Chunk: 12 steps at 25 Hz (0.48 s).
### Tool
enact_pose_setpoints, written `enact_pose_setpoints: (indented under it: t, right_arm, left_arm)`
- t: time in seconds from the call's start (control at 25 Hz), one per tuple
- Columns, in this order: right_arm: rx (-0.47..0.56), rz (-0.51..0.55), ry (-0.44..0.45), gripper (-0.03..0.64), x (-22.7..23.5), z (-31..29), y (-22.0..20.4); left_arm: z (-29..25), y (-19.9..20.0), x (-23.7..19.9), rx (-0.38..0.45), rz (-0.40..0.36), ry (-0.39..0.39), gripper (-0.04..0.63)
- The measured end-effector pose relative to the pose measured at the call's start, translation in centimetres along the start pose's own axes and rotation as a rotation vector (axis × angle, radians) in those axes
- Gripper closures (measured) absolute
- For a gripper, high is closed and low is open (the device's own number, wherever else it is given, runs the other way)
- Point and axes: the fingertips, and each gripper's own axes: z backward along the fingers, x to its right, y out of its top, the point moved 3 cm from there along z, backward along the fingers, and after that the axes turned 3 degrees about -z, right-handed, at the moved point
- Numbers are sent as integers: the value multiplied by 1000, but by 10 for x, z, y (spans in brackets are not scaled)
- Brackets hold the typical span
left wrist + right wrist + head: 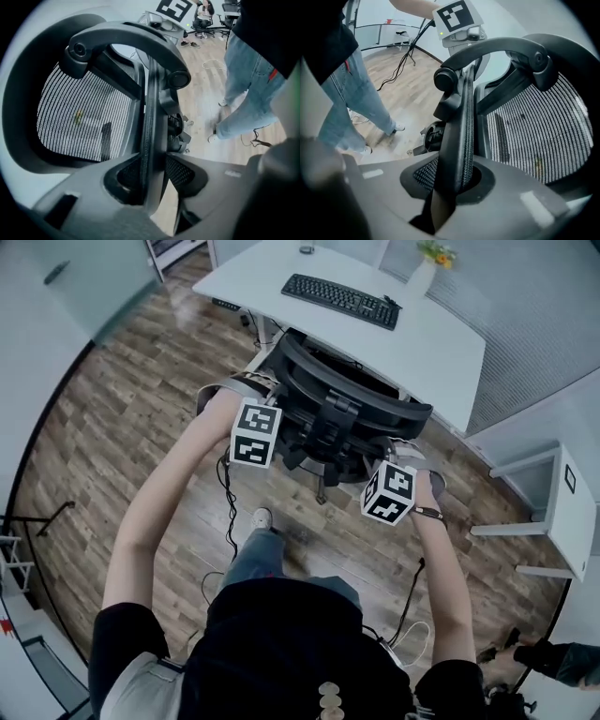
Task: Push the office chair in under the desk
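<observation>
The left gripper [150, 174] and right gripper [451, 180] each pinch the back rim [461, 117] of the office chair [349, 399]. An uneven push may swivel it against the desk [441, 343] ahead, or pull the rim free.

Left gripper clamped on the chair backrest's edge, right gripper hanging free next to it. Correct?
Not quite. The right gripper is not free: the right gripper view shows its jaws closed on the edge of the backrest. The left gripper is clamped on the backrest's edge, as you said.
</observation>
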Motion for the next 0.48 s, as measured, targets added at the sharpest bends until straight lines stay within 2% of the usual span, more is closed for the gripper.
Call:
enact_pose_setpoints:
  t: [0.2, 0.48]
  right_arm:
    - [-43, -66, -24, 531, 31, -24, 16]
    - [-80, -126, -46, 529, 57, -43, 20]
  left_arm:
    - [-23, -31, -38, 50, -83, -9, 449]
    - [-45, -47, -71, 95, -143, 2, 448]
